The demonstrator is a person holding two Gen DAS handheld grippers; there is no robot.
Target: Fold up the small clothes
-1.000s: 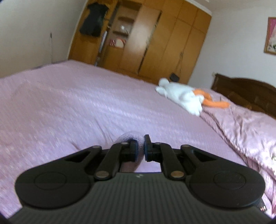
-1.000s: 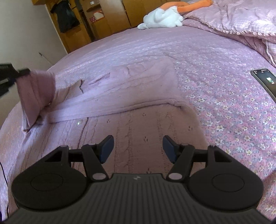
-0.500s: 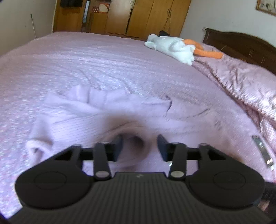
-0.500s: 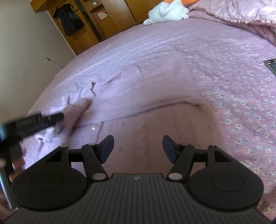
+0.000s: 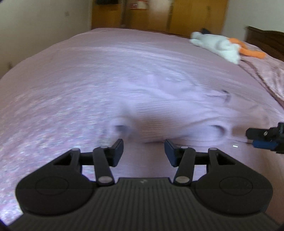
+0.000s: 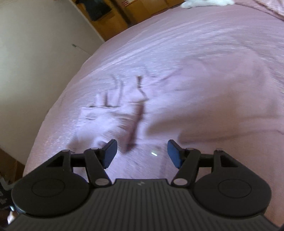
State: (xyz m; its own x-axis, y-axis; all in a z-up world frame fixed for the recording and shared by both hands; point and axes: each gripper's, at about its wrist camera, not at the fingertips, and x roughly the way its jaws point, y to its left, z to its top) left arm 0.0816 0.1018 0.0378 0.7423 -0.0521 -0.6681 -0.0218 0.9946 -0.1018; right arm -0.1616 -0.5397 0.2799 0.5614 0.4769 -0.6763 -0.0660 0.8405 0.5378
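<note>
your left tongs (image 5: 143, 151) and right tongs (image 6: 142, 152) both stand apart, empty, above the pink sweater (image 5: 177, 113) lying flat on the bed (image 5: 71, 74). its folded sleeve (image 6: 99, 120) sits loosely; grab carelessly and you could drag it open.

On the bed (image 5: 88, 74) the knitted sweater (image 5: 177, 110) lies spread just ahead of my left gripper (image 5: 143, 151). My right gripper (image 5: 262, 138) sits to the sweater's right, at its near edge. Beyond the sweater, toward the far right of the bed, lies a plush goose (image 5: 218, 46). Behind the bed stands the wardrobe (image 5: 195, 16).
</note>
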